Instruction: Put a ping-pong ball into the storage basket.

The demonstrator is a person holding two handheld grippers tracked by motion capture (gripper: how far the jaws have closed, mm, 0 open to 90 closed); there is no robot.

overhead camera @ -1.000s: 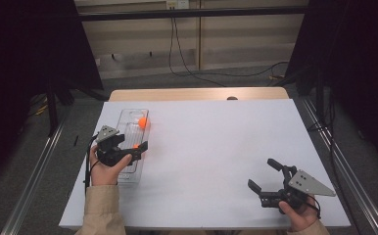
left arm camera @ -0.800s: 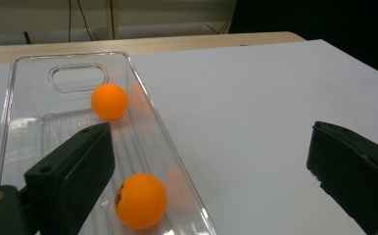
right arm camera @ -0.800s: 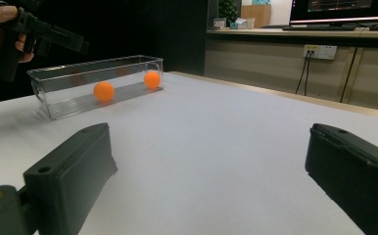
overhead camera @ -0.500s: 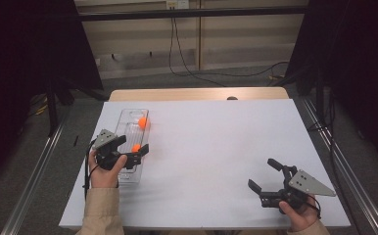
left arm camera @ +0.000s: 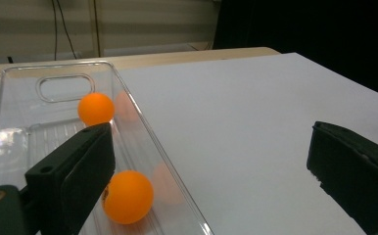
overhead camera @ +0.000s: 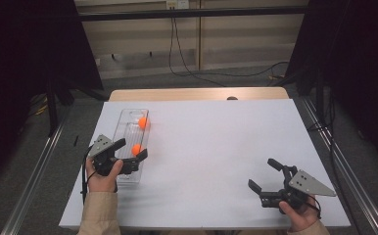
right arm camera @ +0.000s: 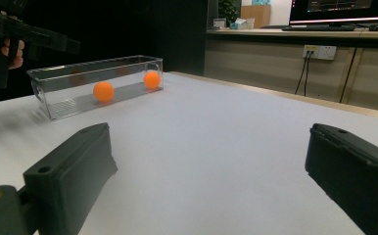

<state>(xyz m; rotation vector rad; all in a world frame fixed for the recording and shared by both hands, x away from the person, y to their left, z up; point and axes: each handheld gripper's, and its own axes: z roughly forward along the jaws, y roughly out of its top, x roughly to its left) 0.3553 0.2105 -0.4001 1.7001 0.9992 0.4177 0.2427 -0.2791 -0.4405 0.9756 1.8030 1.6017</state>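
Near ball (left arm camera: 127, 197): orange, inside the clear bin (overhead camera: 123, 128), at its near half, close to the bin's right wall; the bin lies along the table's (overhead camera: 216, 147) left edge.
Far ball (left arm camera: 96, 108): same bin, toward its far end, well apart from the near ball.
Left gripper (overhead camera: 128, 152): jaws wide, empty, hanging over the bin's near end; one jaw stands inside the bin just beside the near ball, the other outside over the table.
Right gripper (overhead camera: 268, 176): jaws wide, empty, near the table's near-right corner, well apart from the bin.
Risk, wall: the jaws straddle the bin's right wall, so closing now would likely pinch wall, not ball, and drag or tip the light bin.
Risk, roll: a nudge from the inner jaw could send the near ball rolling down the bin.
Risk, grip: a smooth round ball may squirt out if caught off-centre.
Risk, bin: nothing steadies it; the right gripper is too far away to help.
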